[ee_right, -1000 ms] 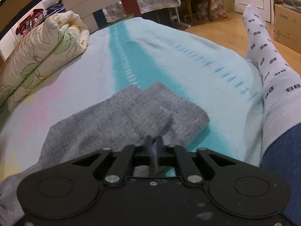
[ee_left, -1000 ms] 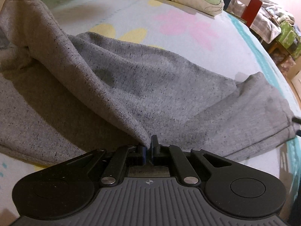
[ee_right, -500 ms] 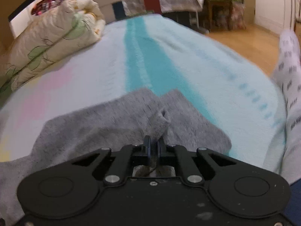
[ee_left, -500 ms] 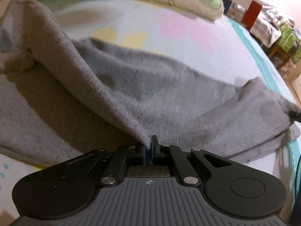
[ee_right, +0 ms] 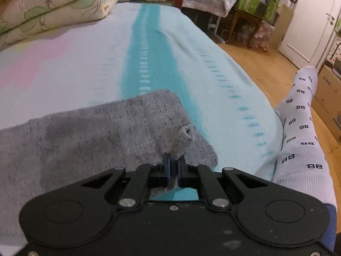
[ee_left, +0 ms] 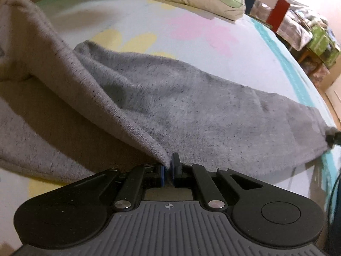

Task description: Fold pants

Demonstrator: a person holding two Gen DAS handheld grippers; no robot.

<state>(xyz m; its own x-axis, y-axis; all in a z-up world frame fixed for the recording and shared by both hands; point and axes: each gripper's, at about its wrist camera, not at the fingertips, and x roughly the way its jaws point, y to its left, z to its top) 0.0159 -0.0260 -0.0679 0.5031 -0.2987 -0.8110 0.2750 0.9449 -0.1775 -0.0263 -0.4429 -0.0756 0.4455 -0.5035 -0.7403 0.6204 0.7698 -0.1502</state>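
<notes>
Grey speckled pants (ee_left: 191, 106) lie across the bed (ee_left: 149, 17), legs running to the right. My left gripper (ee_left: 168, 166) is shut on a raised fold of the grey cloth, which climbs from the pads toward the upper left. In the right wrist view the leg ends of the pants (ee_right: 102, 132) lie on the teal stripe. My right gripper (ee_right: 174, 164) is shut on a small tuft of the cuff, which sticks up between the pads. The tip of the right gripper shows at the far right edge of the left wrist view, at the cuffs.
A folded floral quilt (ee_right: 49, 8) lies at the head of the bed (ee_right: 170, 49). A person's leg in a patterned white sock (ee_right: 300, 132) rests by the bed's right edge. Past that edge are wooden floor, cardboard boxes (ee_right: 328, 89) and cluttered furniture (ee_right: 251, 4).
My right gripper has shut on the cuff and rolled, so the view has tilted. The cuff tuft now stands pinched between its pads. The left gripper keeps its hold on the fold.
</notes>
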